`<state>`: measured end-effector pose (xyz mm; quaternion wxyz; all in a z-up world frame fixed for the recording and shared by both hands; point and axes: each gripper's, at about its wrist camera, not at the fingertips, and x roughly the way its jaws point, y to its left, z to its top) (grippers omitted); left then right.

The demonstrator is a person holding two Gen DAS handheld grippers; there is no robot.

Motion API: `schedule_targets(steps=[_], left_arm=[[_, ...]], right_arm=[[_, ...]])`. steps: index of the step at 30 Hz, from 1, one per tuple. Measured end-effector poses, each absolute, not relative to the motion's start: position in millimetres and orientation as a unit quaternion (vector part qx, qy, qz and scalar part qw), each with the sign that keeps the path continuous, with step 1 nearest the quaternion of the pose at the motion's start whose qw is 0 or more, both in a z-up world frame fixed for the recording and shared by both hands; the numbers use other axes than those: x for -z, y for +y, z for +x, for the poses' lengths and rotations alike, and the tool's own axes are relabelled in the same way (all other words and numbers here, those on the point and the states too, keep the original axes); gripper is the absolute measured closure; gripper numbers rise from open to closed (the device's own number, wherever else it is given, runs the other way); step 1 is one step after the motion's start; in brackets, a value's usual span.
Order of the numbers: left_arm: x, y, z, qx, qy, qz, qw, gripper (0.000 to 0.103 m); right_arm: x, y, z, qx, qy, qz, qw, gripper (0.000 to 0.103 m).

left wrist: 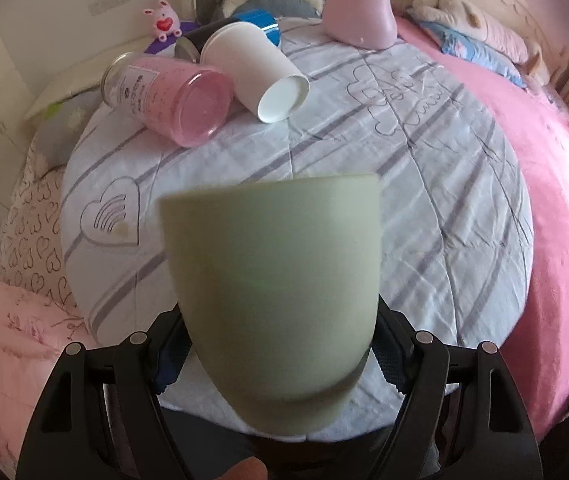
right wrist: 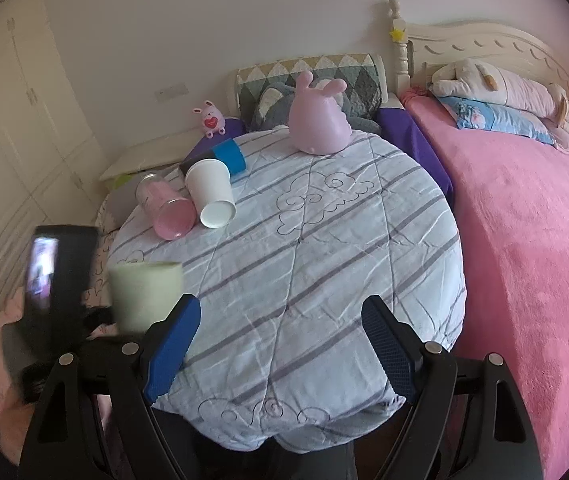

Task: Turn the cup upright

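The left gripper (left wrist: pixel 274 354) has its jaws clamped on the lower body of the green cup (left wrist: pixel 274 280), which is held mouth-up, slightly tilted and blurred, above the near left part of the round bench (left wrist: pixel 424 208). The right gripper (right wrist: pixel 280 344) has its jaws wide apart with nothing between them, over the near edge of the bench; the cup (right wrist: pixel 144 296) shows just left of its left finger. At the far left of the bench, a pink jar (left wrist: pixel 168 100) and a white paper cup (left wrist: pixel 256 76) lie on their sides, touching. A pink rabbit figure (left wrist: pixel 358 12) stands at the far edge. A pink bed (right wrist: pixel 524 240) lies to the right.
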<state>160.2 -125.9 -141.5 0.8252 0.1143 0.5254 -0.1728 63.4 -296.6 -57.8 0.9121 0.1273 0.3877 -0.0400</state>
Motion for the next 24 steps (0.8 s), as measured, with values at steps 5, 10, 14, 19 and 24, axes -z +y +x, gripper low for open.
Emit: schedule_targets(steps=[5, 10, 14, 19, 24], left_arm=[[130, -129, 165, 0.167, 0.496, 0.124, 0.843, 0.001], [119, -119, 169, 0.158, 0.483, 0.117, 0.853, 0.000], [111, -106, 163, 0.147, 0.471, 0.116, 0.862, 0.000], [94, -81, 145, 0.150, 0.454, 0.087, 0.874, 0.000], [68, -52, 120, 0.131, 0.421, 0.070, 0.895, 0.000]], right_arm=[[55, -293, 60, 0.050, 0.387, 0.121, 0.913, 0.019], [55, -289, 62, 0.049, 0.389, 0.119, 0.912, 0.019], [52, -282, 63, 0.044, 0.388, 0.115, 0.914, 0.019], [49, -270, 67, 0.035, 0.386, 0.107, 0.916, 0.019], [45, -255, 69, 0.027, 0.385, 0.097, 0.918, 0.019]])
